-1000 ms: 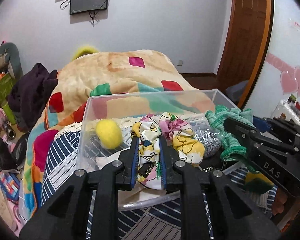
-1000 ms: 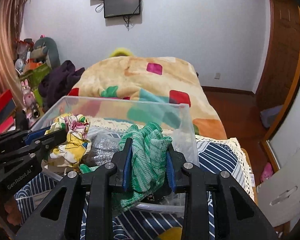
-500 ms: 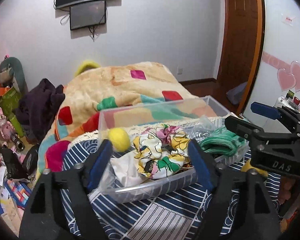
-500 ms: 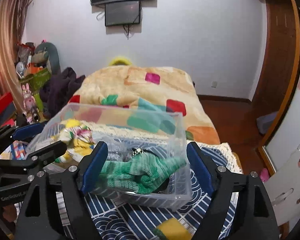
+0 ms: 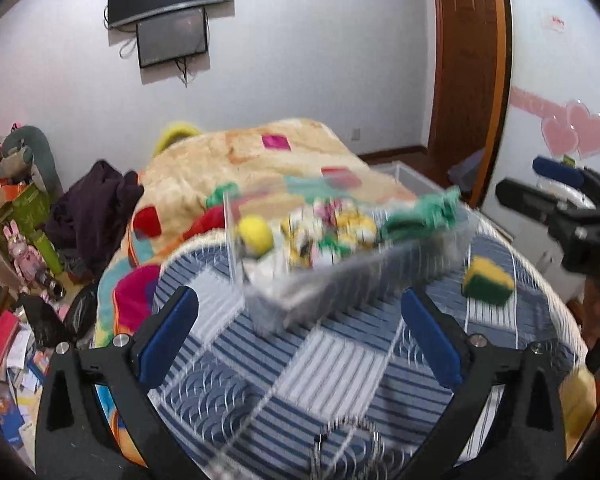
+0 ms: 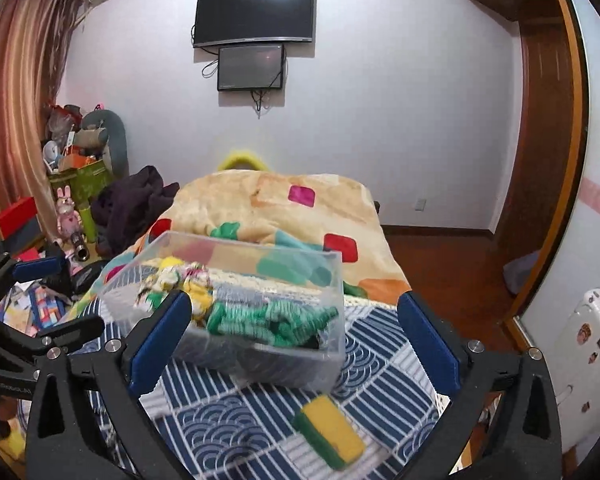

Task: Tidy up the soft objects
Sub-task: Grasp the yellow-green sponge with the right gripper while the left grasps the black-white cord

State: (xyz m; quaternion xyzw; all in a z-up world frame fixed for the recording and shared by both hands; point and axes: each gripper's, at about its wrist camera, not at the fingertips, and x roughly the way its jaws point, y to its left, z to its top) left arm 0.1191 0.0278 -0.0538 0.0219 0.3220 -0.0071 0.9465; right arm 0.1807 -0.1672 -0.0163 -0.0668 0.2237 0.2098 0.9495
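Observation:
A clear plastic bin stands on the blue patterned table. In it lie a green knitted cloth, a floral cloth and a yellow ball. The bin also shows blurred in the left wrist view. A yellow and green sponge lies on the table in front of the bin, and shows in the left wrist view. My left gripper is open and empty, back from the bin. My right gripper is open and empty, above the table near the bin.
A bed with a patchwork blanket lies behind the table. Dark clothes and toys pile up at the left. A wooden door is at the right. Something yellow sits at the table's right edge.
Both grippers let go of their cloths, which now lie in the bin, opened wide and drew back and up from the bin. The sponge has come into view.

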